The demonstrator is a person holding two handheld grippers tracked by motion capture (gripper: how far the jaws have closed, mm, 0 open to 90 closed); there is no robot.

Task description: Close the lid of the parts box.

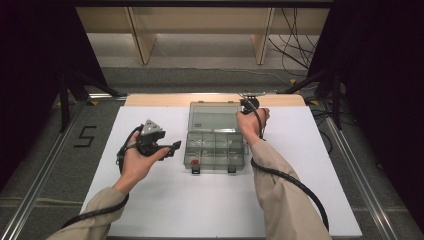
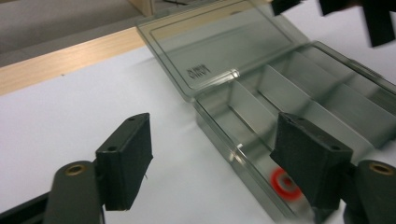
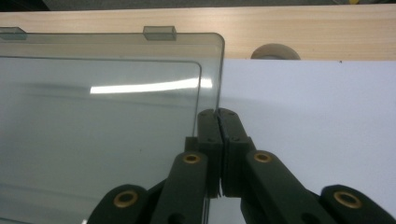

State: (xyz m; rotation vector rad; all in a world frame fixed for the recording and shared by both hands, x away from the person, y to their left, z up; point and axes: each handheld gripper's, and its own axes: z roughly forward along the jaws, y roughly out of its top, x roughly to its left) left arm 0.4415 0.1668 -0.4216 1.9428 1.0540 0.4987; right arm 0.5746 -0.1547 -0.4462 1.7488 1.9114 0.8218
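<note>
A clear grey compartment box (image 1: 215, 149) sits open in the middle of the white table sheet (image 1: 165, 200). Its long axis runs left to right, and its lid (image 1: 214, 118) lies back flat on the far side, towards the wooden edge (image 1: 150, 100). The right gripper (image 1: 248, 104) is clamped on the lid's right edge, jaws together. The left gripper (image 1: 175, 146) hovers just left of the box, pointing at it, jaws apart and empty. A red ring (image 2: 285, 182) lies in the box's near-left compartment.
</note>
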